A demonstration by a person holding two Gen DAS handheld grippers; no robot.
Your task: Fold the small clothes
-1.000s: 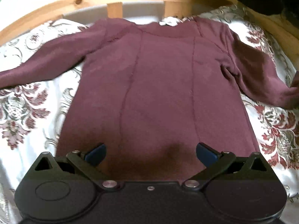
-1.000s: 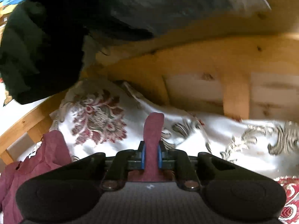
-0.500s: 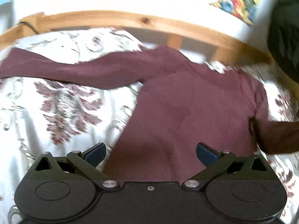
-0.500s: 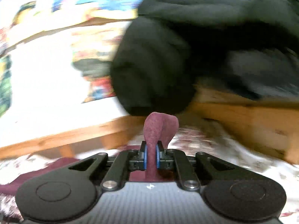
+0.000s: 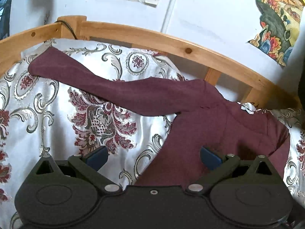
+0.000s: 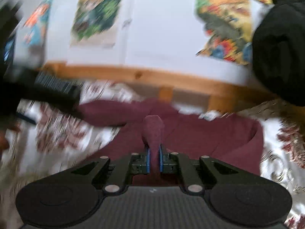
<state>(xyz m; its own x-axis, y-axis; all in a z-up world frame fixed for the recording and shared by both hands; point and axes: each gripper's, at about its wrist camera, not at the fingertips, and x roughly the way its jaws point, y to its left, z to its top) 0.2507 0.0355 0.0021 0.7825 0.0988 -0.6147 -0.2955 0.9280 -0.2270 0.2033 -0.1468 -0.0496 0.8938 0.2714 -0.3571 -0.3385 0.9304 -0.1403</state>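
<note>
Patterned white bedspread [image 5: 47, 114] with red and grey flourishes, framed by a wooden bed rail [image 5: 152, 38] under a white wall with colourful posters [image 5: 276, 22]. Maroon long-sleeved top [image 5: 219, 133] spread flat on the bedspread, one sleeve [image 5: 133, 93] stretched out toward the rail's far corner. Left gripper [image 5: 153, 157] above the top's edge, blue pads spread wide, nothing between them. Right gripper [image 6: 154, 161] clamped tight on a fold of maroon fabric [image 6: 153, 131], seen in a blurred view.

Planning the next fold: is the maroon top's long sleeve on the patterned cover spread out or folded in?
Spread out. The sleeve lies stretched flat across the patterned cover, away from the top's body, not folded over it.
</note>
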